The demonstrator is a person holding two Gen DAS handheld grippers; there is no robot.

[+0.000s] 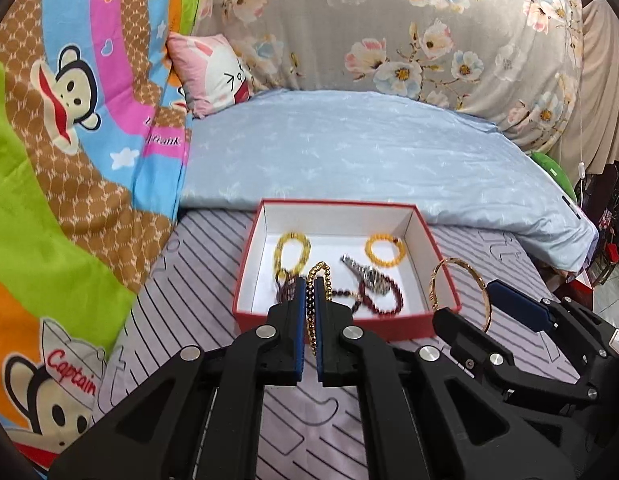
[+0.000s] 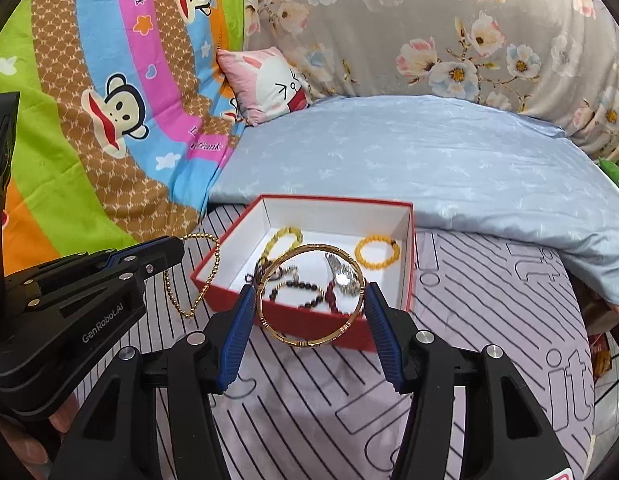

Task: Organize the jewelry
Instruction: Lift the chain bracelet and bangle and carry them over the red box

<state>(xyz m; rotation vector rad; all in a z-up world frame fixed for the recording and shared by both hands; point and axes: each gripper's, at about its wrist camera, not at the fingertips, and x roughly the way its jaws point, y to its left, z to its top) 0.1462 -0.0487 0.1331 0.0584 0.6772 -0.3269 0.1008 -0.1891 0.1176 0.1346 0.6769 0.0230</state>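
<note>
Bed [image 1: 197, 280] with a striped lilac sheet, bearing a red box [image 1: 345, 326].

Behind the red box lies a pale blue quilt [image 1: 349, 152]; to the box's left a cartoon monkey blanket [image 1: 69, 168] is heaped; a pink pillow [image 1: 213, 74] sits beyond the quilt, left of the box.

The left gripper [image 1: 308, 284] pinches a gold bead chain [image 1: 311, 312] before the red box [image 1: 349, 326] of bracelets.

Ahead of my grippers I log a bed: striped lilac mattress cover [image 1: 197, 304], pale blue quilt [image 1: 349, 152] beyond. Farther back, a grey floral duvet [image 1: 389, 20], pink cartoon pillow [image 1: 213, 76]; monkey-print blanket [image 1: 69, 120] left.
</note>
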